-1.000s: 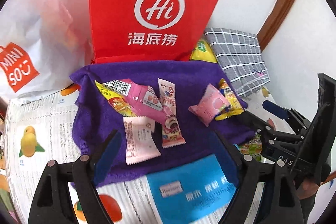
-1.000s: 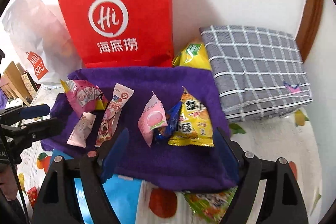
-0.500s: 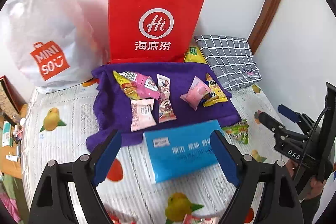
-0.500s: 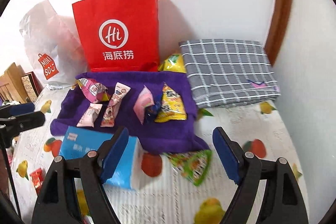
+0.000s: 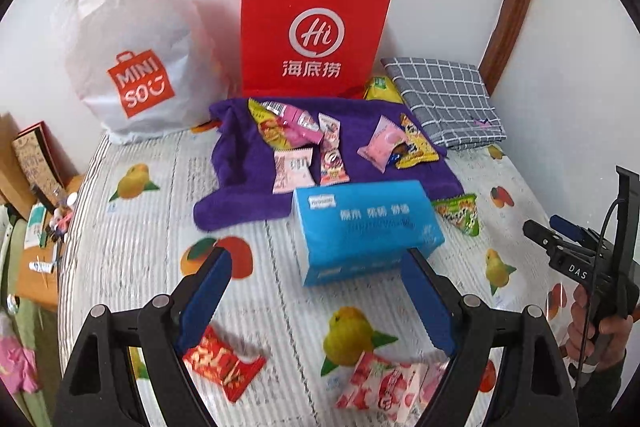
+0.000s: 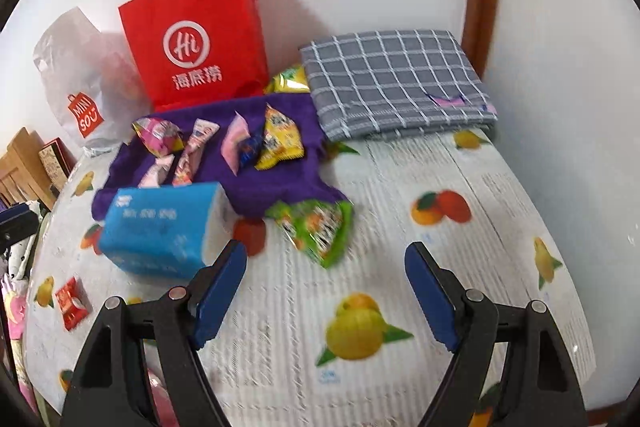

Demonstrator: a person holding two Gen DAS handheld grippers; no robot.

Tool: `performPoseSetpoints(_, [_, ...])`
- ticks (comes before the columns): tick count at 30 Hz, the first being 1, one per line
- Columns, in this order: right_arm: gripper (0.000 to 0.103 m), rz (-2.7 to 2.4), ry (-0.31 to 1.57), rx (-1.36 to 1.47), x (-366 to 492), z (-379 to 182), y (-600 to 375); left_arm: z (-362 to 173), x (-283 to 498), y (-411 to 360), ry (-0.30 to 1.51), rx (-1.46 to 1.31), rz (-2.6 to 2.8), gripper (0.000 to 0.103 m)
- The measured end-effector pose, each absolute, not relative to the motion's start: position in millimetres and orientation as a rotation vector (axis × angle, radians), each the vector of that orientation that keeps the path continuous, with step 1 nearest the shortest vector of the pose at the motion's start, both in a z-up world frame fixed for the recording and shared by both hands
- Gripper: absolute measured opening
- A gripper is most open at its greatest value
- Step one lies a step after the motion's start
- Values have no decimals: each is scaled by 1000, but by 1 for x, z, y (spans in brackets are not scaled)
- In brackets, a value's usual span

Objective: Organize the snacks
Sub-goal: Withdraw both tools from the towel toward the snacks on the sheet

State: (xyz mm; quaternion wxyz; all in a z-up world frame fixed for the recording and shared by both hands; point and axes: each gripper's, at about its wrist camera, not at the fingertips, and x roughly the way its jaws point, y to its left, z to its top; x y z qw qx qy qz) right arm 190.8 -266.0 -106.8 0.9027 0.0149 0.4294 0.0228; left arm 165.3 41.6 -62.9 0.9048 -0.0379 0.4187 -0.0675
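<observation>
Both claws hang above a surface covered with a fruit-print cloth [image 5: 256, 187], and neither holds anything. The left claw [image 5: 316, 291] has its blue pads spread wide, with only the cloth and the near edge of a blue tissue pack [image 5: 364, 231] showing between them. The right claw [image 6: 326, 287] is likewise spread wide over bare cloth; in the left view it shows at the far right, gripped by a hand [image 5: 596, 331].

Most of the snacks lie on a purple towel [image 5: 240, 155] toward the back. On its left part are a pink and yellow packet [image 5: 288, 123], a pale pink packet [image 5: 292, 171] and a long narrow packet [image 5: 332, 155] just beside it. On its right part a pink peach packet [image 5: 382, 143] overlaps a yellow packet [image 5: 416, 143], with a small blue wrapper [image 6: 250, 149] between them.

Off the towel, a green packet [image 6: 320, 227] lies on the cloth just past the towel's front edge, right of the tissue pack. A red packet [image 5: 222, 363] and a pink strawberry packet [image 5: 384, 383] lie close under the left claw.

Against the wall stand a red paper bag [image 5: 312, 27] and a white plastic bag [image 5: 132, 39]. A folded grey checked cloth [image 6: 396, 79] lies to the right of the towel, with a yellow-green bag [image 6: 288, 81] tucked between it and the red bag.
</observation>
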Motion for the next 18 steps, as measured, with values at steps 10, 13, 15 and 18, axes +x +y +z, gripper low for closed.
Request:
performPoseSetpoints(10, [80, 91, 919, 56, 201, -146, -281, -100, 171, 44, 961, -81, -109, 84])
performPoseSetpoints(13, [80, 111, 935, 63, 216, -158, -276, -107, 181, 47, 978, -99, -96, 84])
performPoseSetpoints(15, [80, 115, 946, 68, 227, -166, -273, -110, 188, 50, 987, -116, -92, 84])
performPoseSetpoints(18, [80, 123, 957, 88, 244, -176, -270, -113, 197, 52, 983, -130, -104, 84])
